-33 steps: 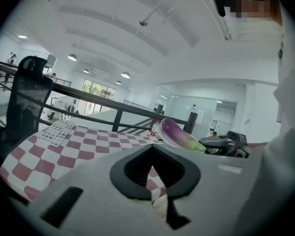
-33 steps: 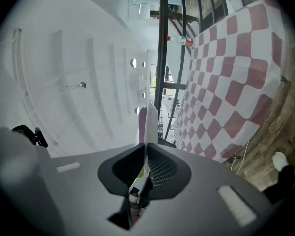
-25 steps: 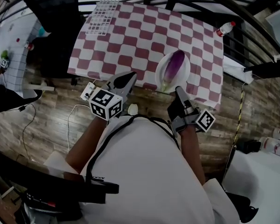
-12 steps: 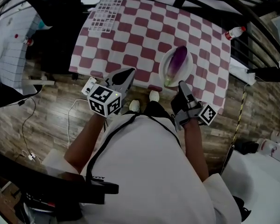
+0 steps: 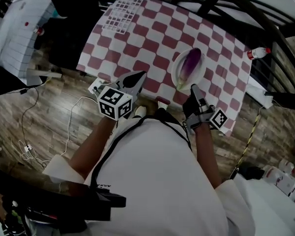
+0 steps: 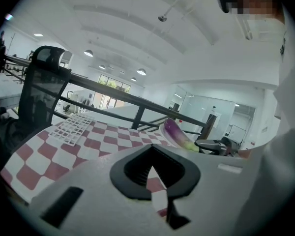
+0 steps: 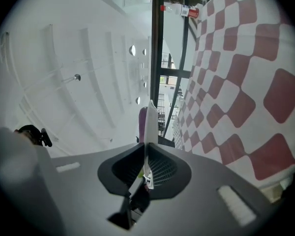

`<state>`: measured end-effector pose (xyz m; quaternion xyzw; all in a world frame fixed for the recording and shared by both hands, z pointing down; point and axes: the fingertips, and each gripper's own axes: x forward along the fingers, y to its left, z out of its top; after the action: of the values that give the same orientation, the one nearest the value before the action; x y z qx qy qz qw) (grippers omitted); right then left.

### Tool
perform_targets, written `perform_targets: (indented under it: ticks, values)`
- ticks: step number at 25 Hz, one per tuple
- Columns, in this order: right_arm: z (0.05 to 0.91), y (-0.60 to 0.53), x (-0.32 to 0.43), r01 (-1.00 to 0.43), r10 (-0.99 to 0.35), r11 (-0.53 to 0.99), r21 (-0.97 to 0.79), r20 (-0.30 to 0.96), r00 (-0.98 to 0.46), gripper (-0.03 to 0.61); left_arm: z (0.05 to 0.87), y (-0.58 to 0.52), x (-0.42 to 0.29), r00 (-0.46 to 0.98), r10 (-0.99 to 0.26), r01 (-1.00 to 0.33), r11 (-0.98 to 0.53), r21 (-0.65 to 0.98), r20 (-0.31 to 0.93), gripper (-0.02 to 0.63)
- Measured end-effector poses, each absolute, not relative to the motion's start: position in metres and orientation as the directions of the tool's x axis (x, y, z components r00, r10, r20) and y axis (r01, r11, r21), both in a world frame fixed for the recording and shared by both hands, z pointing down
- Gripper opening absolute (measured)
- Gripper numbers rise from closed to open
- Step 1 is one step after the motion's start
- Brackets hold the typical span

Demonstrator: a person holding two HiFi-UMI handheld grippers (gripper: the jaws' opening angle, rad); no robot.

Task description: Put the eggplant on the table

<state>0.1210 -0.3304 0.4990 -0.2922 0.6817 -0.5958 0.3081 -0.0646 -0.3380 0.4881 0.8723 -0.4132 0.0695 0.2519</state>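
Pinching the plate rim (image 7: 150,117), the right tool (image 7: 146,146) is set at the near edge of the bench (image 5: 137,38); the left tool (image 6: 151,146) is pressed together, empty. The eggplant (image 5: 189,64) is carried on that plate and could be spilled floorward if it is tilted.

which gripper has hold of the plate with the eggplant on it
The right gripper: its jaws pinch the near rim of the white plate under the eggplant. The left gripper is shut on nothing, apart from the plate.
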Motion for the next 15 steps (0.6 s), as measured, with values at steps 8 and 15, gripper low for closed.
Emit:
perform_targets:
  ticks: [8,15]
  values:
    - [0.532,-0.369,0.127,-0.034,-0.715,0.129,-0.991,-0.069,-0.695,0.032,0.501,-0.357,-0.047,0.611,-0.707,-0.786,-0.488,0.379,0.356,0.006]
    - [0.583,-0.389,0.130,-0.036,-0.670,0.097,-0.995,-0.039,-0.742,0.032,0.509,-0.363,-0.038,0.579,-0.710,-0.813,-0.462,0.354,0.402,0.005]
